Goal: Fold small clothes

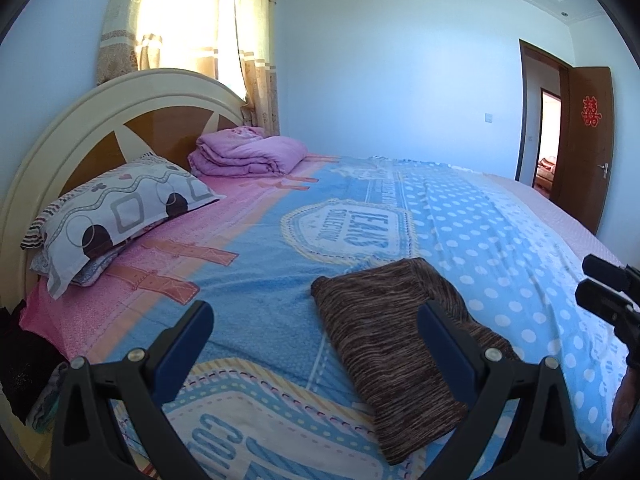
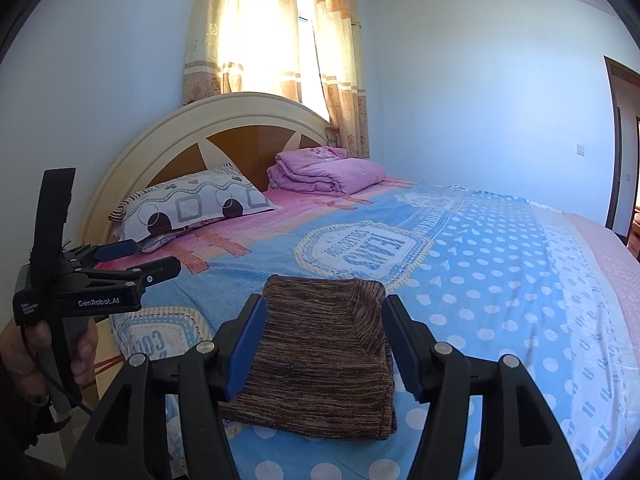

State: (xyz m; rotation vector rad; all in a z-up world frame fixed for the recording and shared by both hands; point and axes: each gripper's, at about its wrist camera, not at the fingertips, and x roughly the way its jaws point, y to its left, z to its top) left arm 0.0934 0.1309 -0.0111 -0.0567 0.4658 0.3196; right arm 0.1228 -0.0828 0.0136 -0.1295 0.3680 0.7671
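Observation:
A brown striped knit garment (image 1: 394, 344) lies folded into a compact rectangle on the blue patterned bedspread (image 1: 280, 288). My left gripper (image 1: 316, 312) is open and empty, held above the bed just left of the garment. In the right wrist view the garment (image 2: 320, 356) lies straight ahead between the fingers. My right gripper (image 2: 325, 312) is open and empty, hovering over the garment's near edge without touching it. The left gripper (image 2: 138, 258) shows at the left of that view, held by a hand. The right gripper's body (image 1: 608, 292) shows at the right edge of the left wrist view.
A patterned pillow (image 1: 120, 216) and a folded pink quilt (image 1: 248, 152) lie by the cream headboard (image 1: 80, 120). Dark clothes (image 1: 24, 360) sit off the bed's left side. A curtained window (image 1: 180, 16) is behind, and an open brown door (image 1: 584, 140) at right.

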